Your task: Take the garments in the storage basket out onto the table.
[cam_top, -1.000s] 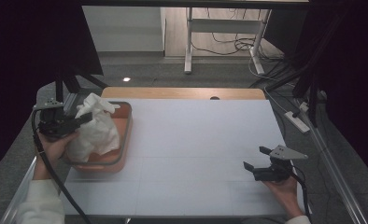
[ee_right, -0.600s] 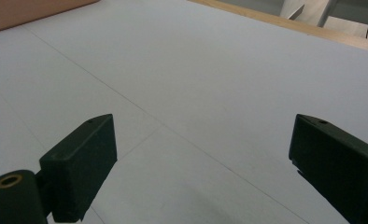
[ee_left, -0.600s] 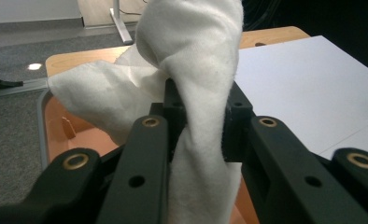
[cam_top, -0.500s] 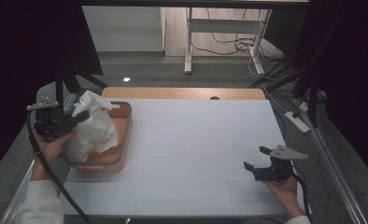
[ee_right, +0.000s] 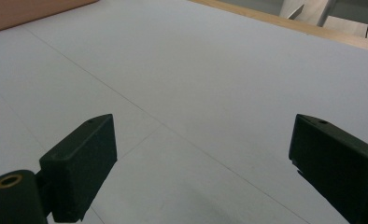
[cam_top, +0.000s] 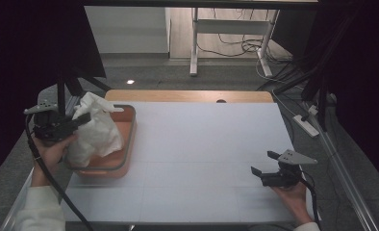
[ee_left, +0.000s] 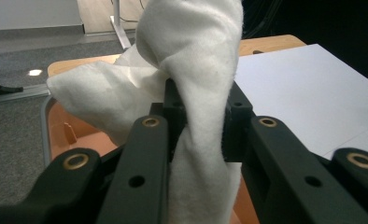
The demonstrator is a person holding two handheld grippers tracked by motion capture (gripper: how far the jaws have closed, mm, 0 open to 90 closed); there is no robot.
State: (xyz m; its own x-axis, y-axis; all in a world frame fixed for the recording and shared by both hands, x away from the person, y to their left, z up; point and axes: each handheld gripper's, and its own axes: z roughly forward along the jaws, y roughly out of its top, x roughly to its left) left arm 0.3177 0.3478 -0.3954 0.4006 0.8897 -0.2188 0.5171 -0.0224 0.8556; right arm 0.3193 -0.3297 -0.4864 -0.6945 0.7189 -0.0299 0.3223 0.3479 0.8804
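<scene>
A crumpled white cloth [cam_top: 96,132] hangs over an orange tray [cam_top: 125,144] at the table's left edge. My left gripper [cam_top: 84,118] is shut on a fold of it. In the left gripper view the white cloth [ee_left: 196,79] is pinched between both black jaws and bulges above and below them, with the orange tray [ee_left: 74,133] under it. My right gripper [cam_top: 263,164] rests low over the white table [cam_top: 202,139] near the front right corner. Its jaws stand wide open in the right gripper view, where the right gripper [ee_right: 203,163] has bare table between its fingers.
A wooden strip [cam_top: 187,96] borders the table's far edge. Beyond it stand a desk frame [cam_top: 195,43] and loose cables [cam_top: 235,45] on the floor. A power strip [cam_top: 305,122] lies off the table's right side. Dark curtains close in on both sides.
The cloth and my left gripper have shifted only slightly over the tray. My right gripper has stayed where it was.
</scene>
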